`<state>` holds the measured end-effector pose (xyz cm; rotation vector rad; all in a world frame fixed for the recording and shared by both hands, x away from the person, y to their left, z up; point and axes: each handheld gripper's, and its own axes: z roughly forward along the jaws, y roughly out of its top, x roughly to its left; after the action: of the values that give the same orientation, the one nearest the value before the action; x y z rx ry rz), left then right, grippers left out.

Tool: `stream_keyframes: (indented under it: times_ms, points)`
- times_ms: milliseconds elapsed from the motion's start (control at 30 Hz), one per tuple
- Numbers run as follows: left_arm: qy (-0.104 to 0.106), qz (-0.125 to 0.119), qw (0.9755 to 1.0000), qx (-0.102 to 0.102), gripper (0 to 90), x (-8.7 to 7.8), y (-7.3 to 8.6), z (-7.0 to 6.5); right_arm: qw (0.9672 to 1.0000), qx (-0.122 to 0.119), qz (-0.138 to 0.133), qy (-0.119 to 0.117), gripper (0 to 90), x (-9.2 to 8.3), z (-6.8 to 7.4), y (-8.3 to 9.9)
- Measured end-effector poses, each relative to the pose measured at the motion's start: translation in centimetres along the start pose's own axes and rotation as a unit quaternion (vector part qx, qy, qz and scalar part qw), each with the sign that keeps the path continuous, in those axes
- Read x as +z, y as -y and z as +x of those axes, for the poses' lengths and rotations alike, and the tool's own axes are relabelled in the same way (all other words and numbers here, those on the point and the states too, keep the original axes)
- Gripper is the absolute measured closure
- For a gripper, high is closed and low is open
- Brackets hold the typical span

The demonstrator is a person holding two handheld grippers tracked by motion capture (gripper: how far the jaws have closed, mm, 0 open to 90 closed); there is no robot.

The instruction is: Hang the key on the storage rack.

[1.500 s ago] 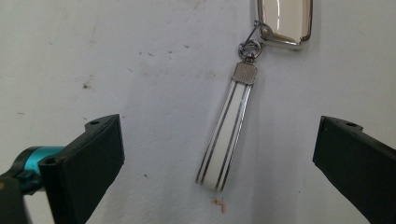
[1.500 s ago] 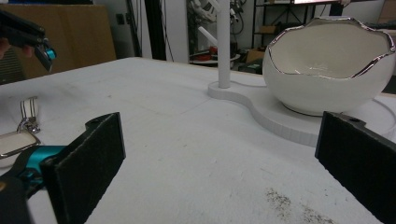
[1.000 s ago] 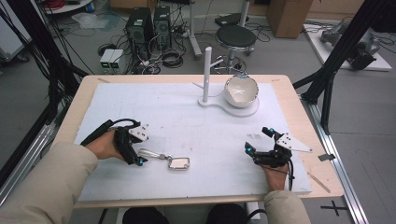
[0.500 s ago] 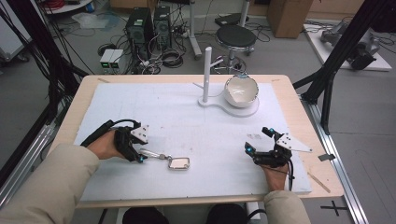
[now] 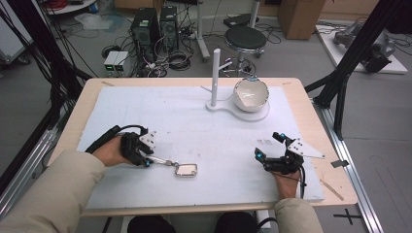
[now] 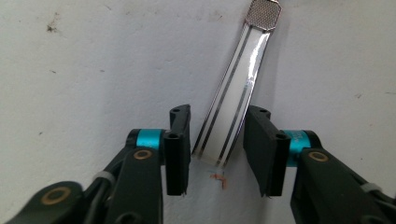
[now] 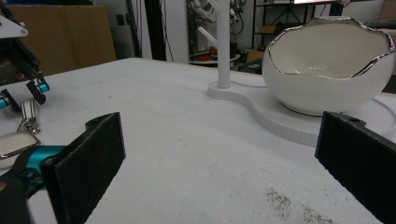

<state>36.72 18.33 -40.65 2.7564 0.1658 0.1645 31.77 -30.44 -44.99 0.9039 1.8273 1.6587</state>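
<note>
A silver-edged white strap [image 5: 160, 161] lies on the white mat [image 5: 194, 121], joined to a rectangular metal-framed tag [image 5: 186, 169]. My left gripper [image 5: 146, 162] is low on the mat at the strap's free end. In the left gripper view the strap [image 6: 231, 98] runs up between the jaws of that gripper [image 6: 218, 154], which stand open with a thin gap on each side. My right gripper [image 5: 267, 145] rests open at the mat's right, nothing between its jaws [image 7: 224, 177]. From the right gripper view the strap [image 7: 30, 109] and tag [image 7: 14, 142] sit at the far left.
A white egg-shaped bowl [image 5: 251, 94] with a silver rim sits on a flat white stand [image 5: 238, 112] with an upright post [image 5: 215, 73] at the back of the table. The bowl [image 7: 327, 65] and post [image 7: 223, 42] stand ahead of the right gripper.
My left gripper has crept slightly rightward along the strap's end. The tag and the right gripper have not moved.
</note>
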Motion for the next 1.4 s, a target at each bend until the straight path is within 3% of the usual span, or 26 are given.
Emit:
stream_keyframes:
  times_ms: [167, 500, 667, 767, 800, 1100, 1167, 1400]
  points:
    - [0.006, 0.009, 0.9999, 0.009, 72.4, 0.0, -0.1, -0.2, 1.0000, 0.003, 0.002, 0.000, 0.6, 0.0, 0.1, 0.0]
    - [0.010, 0.007, 0.9998, 0.014, 73.4, -0.2, -0.1, -0.3, 1.0000, -0.001, 0.001, 0.000, 0.6, 0.0, 0.0, 0.0]
    - [0.009, 0.002, 0.9999, 0.005, 73.5, -0.3, -0.3, -0.5, 1.0000, 0.000, 0.000, 0.001, 0.6, 0.0, 0.0, 0.0]
    - [0.007, -0.016, 0.9998, -0.004, 73.6, -0.5, -0.4, -0.5, 1.0000, 0.007, -0.001, 0.000, 0.6, -0.1, -0.1, 0.0]
    - [0.011, -0.024, 0.9995, -0.016, 73.7, -0.6, -0.5, -0.6, 1.0000, 0.007, -0.002, 0.000, 0.6, 0.0, -0.1, 0.0]
    - [0.014, -0.064, 0.9974, -0.031, 73.8, -1.9, -1.2, -0.7, 0.9999, 0.012, 0.007, 0.001, 0.6, 0.2, -0.2, -0.1]
    - [0.012, -0.068, 0.9971, -0.031, 73.8, -2.1, -1.3, -0.7, 0.9995, 0.024, 0.020, -0.011, 0.6, 0.3, -0.1, -0.3]
    - [0.002, -0.103, 0.9944, -0.024, 73.8, -3.5, -2.1, -1.1, 0.9982, 0.015, 0.019, -0.054, 0.6, 0.5, 0.3, -1.8]
